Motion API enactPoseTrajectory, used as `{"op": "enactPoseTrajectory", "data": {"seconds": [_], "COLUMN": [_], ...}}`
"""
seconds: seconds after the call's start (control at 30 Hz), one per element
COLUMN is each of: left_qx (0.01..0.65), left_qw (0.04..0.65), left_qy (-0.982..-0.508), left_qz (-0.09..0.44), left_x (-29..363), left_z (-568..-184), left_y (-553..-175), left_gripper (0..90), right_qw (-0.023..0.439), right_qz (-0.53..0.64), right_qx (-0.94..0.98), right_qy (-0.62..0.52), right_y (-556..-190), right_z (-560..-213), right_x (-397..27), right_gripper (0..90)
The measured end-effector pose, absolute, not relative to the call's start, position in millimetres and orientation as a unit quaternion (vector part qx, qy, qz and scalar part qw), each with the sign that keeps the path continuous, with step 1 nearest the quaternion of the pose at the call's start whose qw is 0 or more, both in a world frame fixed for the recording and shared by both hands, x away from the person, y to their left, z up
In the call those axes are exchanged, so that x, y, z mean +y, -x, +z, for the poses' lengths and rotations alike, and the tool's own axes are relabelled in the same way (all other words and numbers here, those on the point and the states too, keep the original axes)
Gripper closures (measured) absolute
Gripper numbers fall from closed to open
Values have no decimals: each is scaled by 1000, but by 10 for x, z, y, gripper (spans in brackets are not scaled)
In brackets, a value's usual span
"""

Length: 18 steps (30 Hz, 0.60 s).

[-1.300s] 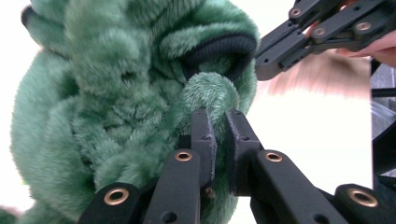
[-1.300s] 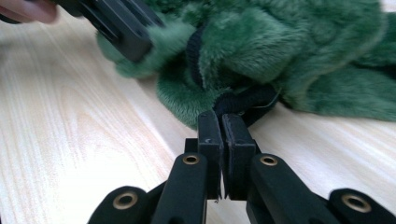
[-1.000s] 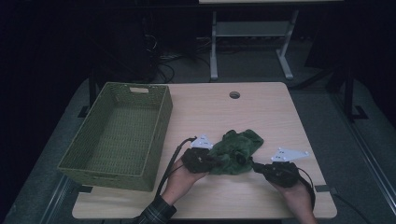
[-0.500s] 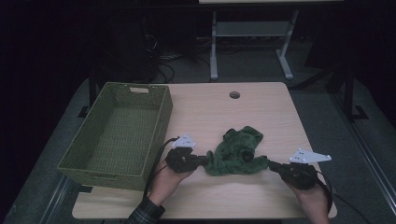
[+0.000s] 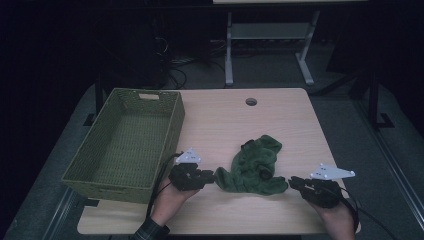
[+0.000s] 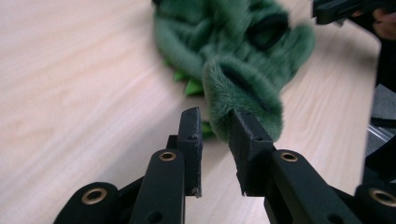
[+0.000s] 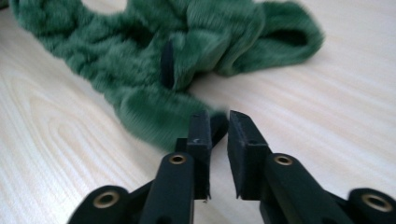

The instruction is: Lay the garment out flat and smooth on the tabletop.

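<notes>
A fuzzy green garment (image 5: 252, 167) lies spread on the wooden table (image 5: 225, 120), near its front edge. My left gripper (image 5: 212, 176) points at the garment's left end and my right gripper (image 5: 291, 182) at its right end. In the left gripper view the garment (image 6: 243, 60) has a furry end resting against one jaw tip of the gripper (image 6: 215, 121), whose jaws have just been opening and do not press it. In the right gripper view the garment (image 7: 177, 60) ends with its hem at the tips of the gripper (image 7: 215, 119), whose jaws also just opened and stand slightly apart.
A green woven basket (image 5: 107, 187) stands empty on the table's left side, close to my left hand. A round cable hole (image 5: 251, 102) sits near the table's far edge. A metal stand (image 5: 230, 50) and cables are on the dark floor beyond.
Both hands moved apart sideways, drawing the bunched garment out wider and flatter on the table. The right gripper now sits near the table's right front corner.
</notes>
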<state>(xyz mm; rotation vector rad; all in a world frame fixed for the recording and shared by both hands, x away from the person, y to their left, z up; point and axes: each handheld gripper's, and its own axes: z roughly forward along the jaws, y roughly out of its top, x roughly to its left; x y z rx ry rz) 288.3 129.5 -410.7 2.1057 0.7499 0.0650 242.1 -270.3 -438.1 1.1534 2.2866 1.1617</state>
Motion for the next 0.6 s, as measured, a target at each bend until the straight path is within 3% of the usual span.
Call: {"op": "enactPoseTrajectory", "data": {"seconds": [0.27,0.43,0.6], "left_qx": [275,277,287], "left_qw": [452,442,398], "left_qy": [-848,-853,-871], "left_qz": [22,-3,-4], "left_x": [1168,1074,1008], "left_z": [-4003,-4196,-4474], "left_y": [-2806,-2869,-2976], "left_gripper": [803,872,882], "right_qw": [152,136,112], "right_qz": [413,406,397], "right_qx": [810,821,832], "right_qy": [-387,-379,-372], "right_y": [-2452,-2503,-2532], "right_z": [-4359,-4415,-4504], "right_x": [-2590,-2496,-2421], "right_gripper": [841,865,866]}}
